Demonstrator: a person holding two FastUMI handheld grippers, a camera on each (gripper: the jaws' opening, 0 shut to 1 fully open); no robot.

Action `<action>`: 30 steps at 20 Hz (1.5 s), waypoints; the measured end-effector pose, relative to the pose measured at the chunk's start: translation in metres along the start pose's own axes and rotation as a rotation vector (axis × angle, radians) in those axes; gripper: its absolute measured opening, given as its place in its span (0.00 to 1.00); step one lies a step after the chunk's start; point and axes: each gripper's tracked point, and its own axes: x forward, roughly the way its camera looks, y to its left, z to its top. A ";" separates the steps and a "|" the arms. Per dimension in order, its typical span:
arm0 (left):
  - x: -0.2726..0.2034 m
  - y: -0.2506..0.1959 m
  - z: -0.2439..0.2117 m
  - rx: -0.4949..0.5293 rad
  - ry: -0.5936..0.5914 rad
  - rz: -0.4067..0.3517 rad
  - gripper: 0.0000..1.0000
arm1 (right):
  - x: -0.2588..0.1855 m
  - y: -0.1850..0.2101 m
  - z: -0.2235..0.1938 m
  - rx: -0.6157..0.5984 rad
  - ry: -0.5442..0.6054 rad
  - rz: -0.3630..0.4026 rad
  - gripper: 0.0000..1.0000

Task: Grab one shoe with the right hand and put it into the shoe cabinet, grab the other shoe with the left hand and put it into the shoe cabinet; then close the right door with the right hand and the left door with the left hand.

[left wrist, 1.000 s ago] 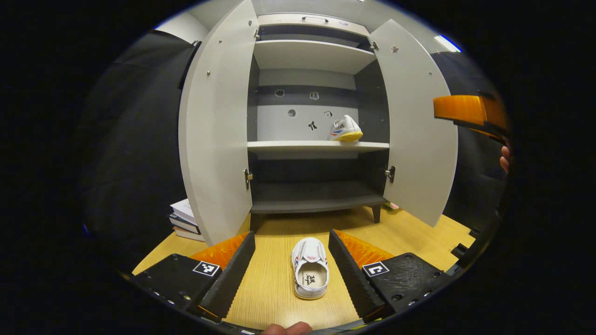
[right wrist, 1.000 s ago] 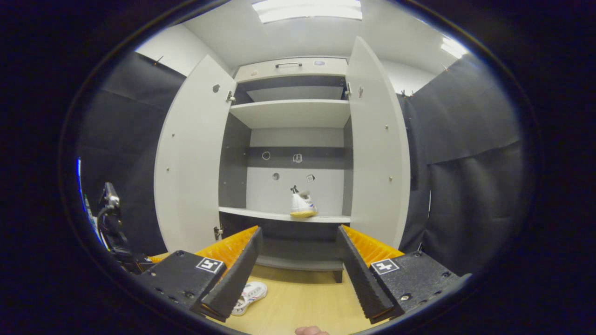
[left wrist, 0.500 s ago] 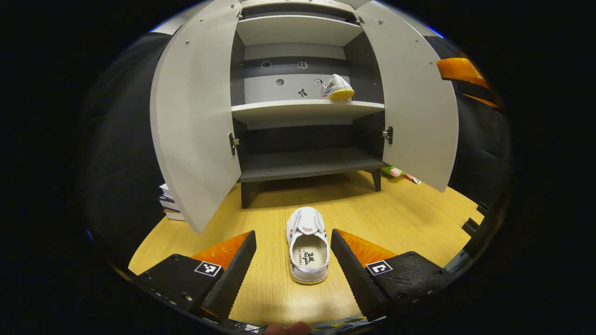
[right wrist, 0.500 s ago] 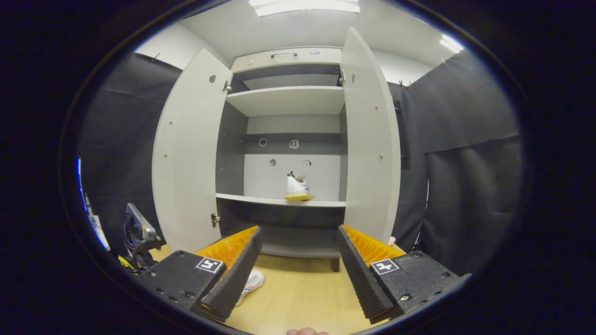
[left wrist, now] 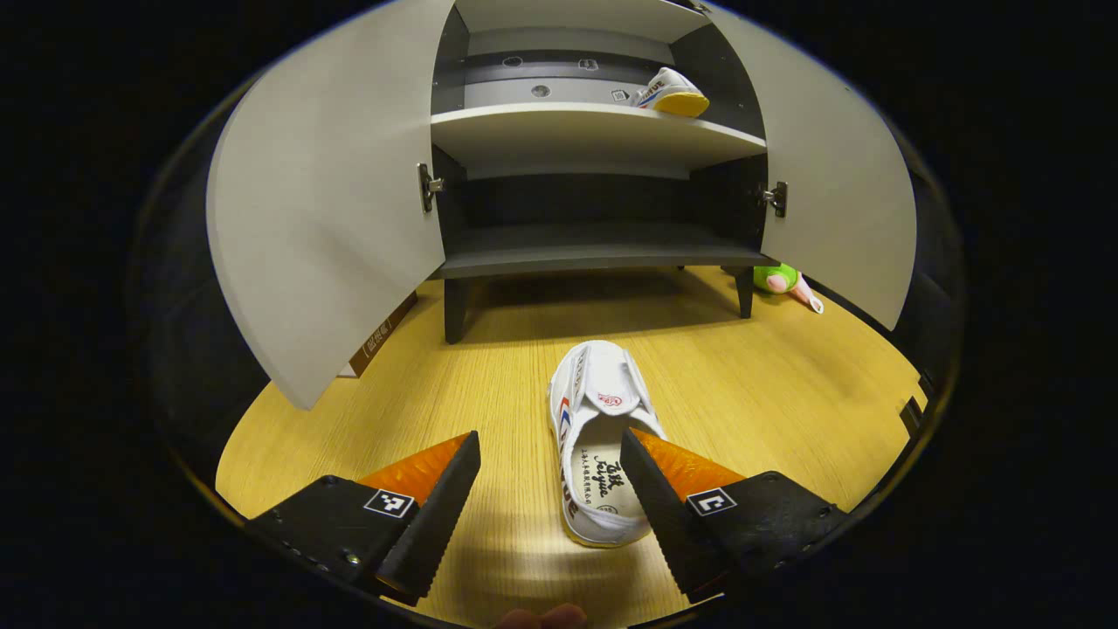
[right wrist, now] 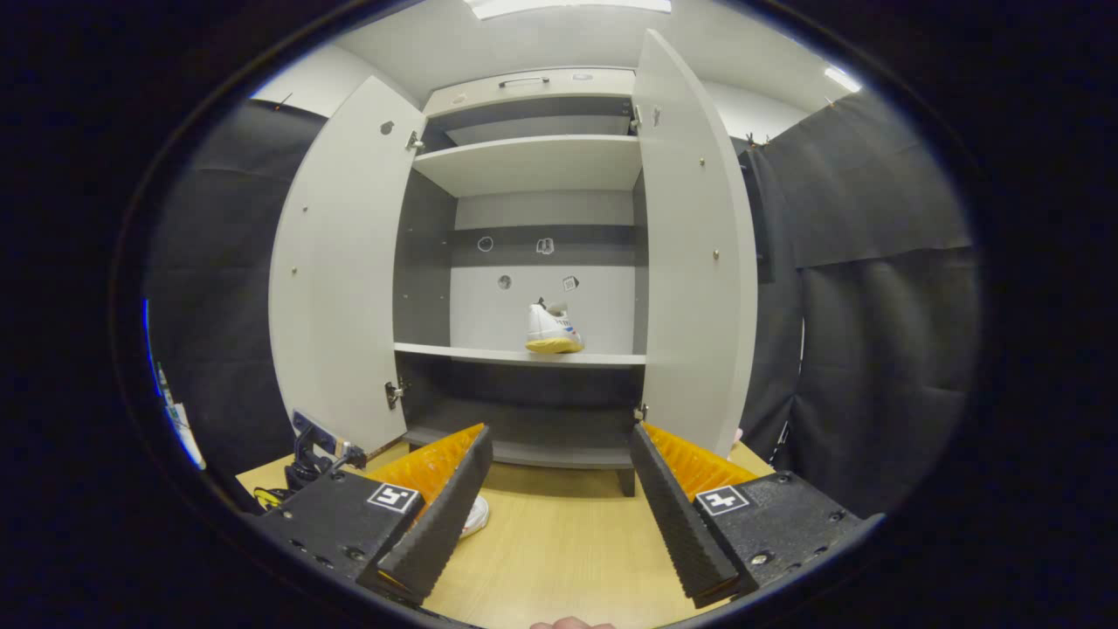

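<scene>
Nearest, left gripper point(left wrist: 550, 489): jaws wide apart, low over the floor point(left wrist: 769, 393), gripping nothing; its right finger point(left wrist: 651, 502) overlaps the floor shoe.
Floor shoe point(left wrist: 594, 445): white, on the wood floor, heel near, toe pointing at the cabinet.
Right gripper point(right wrist: 559, 515): jaws spread, empty, raised and facing the cabinet.
Cabinet point(left wrist: 594, 249): both doors swung open.
Shelf shoe point(right wrist: 550, 329): white, yellow sole, on the middle shelf point(right wrist: 524, 355), right side.
Toy point(left wrist: 782, 279): green and pink, on the floor by the right cabinet leg.

Green and pink toy point(left wrist: 780, 279) lay on wooden floor point(left wrist: 769, 393), near floor's right edge. Brown box point(left wrist: 377, 336) near floor's left edge.
</scene>
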 end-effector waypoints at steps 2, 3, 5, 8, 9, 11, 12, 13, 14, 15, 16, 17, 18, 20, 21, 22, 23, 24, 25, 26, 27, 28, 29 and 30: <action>0.010 0.002 -0.004 0.000 0.019 0.002 0.97 | 0.005 0.000 -0.001 -0.003 0.007 -0.002 1.00; 0.015 0.002 -0.006 -0.001 0.028 0.002 0.97 | 0.009 -0.001 -0.003 -0.004 0.010 -0.003 1.00; 0.026 0.003 -0.007 0.003 0.040 0.004 0.97 | 0.014 0.000 -0.005 -0.006 0.018 -0.006 1.00; 0.045 0.002 -0.009 0.002 0.062 -0.004 0.97 | 0.021 0.001 -0.011 -0.004 0.035 -0.005 1.00; 0.050 0.001 -0.008 -0.002 0.066 -0.010 0.97 | 0.024 0.000 -0.012 -0.004 0.036 -0.012 1.00; 0.059 0.001 -0.006 -0.010 0.067 -0.016 0.97 | 0.028 -0.002 -0.014 -0.003 0.040 -0.021 1.00; 0.062 0.000 -0.006 -0.015 0.072 -0.024 1.00 | 0.030 -0.003 -0.014 0.000 0.040 -0.024 1.00; 0.065 -0.003 -0.005 -0.024 0.069 -0.045 0.94 | 0.032 -0.003 -0.014 0.003 0.040 -0.025 1.00; 0.066 -0.004 -0.004 -0.027 0.063 -0.053 0.93 | 0.034 -0.004 -0.015 0.003 0.045 -0.028 1.00; 0.068 -0.006 -0.003 -0.026 0.059 -0.062 0.92 | 0.035 -0.005 -0.017 0.004 0.048 -0.030 1.00; 0.069 -0.009 -0.002 -0.026 0.057 -0.073 0.92 | 0.036 -0.005 -0.017 0.007 0.051 -0.032 1.00; 0.070 -0.014 -0.001 -0.027 0.050 -0.084 0.93 | 0.037 -0.005 -0.020 0.010 0.055 -0.032 1.00; 0.073 -0.018 0.002 -0.027 0.037 -0.087 0.89 | 0.039 -0.005 -0.021 0.012 0.061 -0.033 1.00; 0.078 -0.024 0.006 -0.027 0.016 -0.096 0.72 | 0.041 -0.006 -0.024 0.017 0.071 -0.035 1.00; 0.081 -0.023 0.007 -0.025 0.009 -0.083 0.62 | 0.041 -0.007 -0.026 0.018 0.077 -0.036 1.00; 0.081 -0.023 0.009 -0.029 0.001 -0.082 0.43 | 0.042 -0.008 -0.027 0.019 0.081 -0.041 1.00; 0.082 -0.016 0.014 -0.019 -0.024 -0.038 0.41 | 0.042 -0.010 -0.028 0.019 0.085 -0.044 1.00; 0.085 -0.007 0.013 -0.017 -0.024 -0.003 0.15 | 0.042 -0.010 -0.029 0.021 0.088 -0.046 1.00; 0.086 -0.009 0.015 -0.033 -0.031 -0.016 0.14 | 0.042 -0.012 -0.030 0.023 0.091 -0.049 1.00; 0.085 -0.012 0.016 -0.035 -0.032 -0.025 0.03 | 0.042 -0.013 -0.030 0.024 0.094 -0.049 1.00; 0.081 -0.013 0.014 -0.028 -0.022 -0.029 0.13 | 0.041 -0.013 -0.030 0.023 0.096 -0.050 1.00; 0.070 -0.013 0.021 -0.027 -0.036 -0.036 0.12 | 0.041 -0.014 -0.029 0.022 0.094 -0.049 1.00; 0.058 -0.014 0.029 -0.041 -0.057 -0.048 0.00 | 0.041 -0.013 -0.028 0.020 0.092 -0.047 1.00; 0.044 -0.017 0.041 -0.051 -0.091 -0.066 0.00 | 0.041 -0.012 -0.027 0.017 0.089 -0.046 1.00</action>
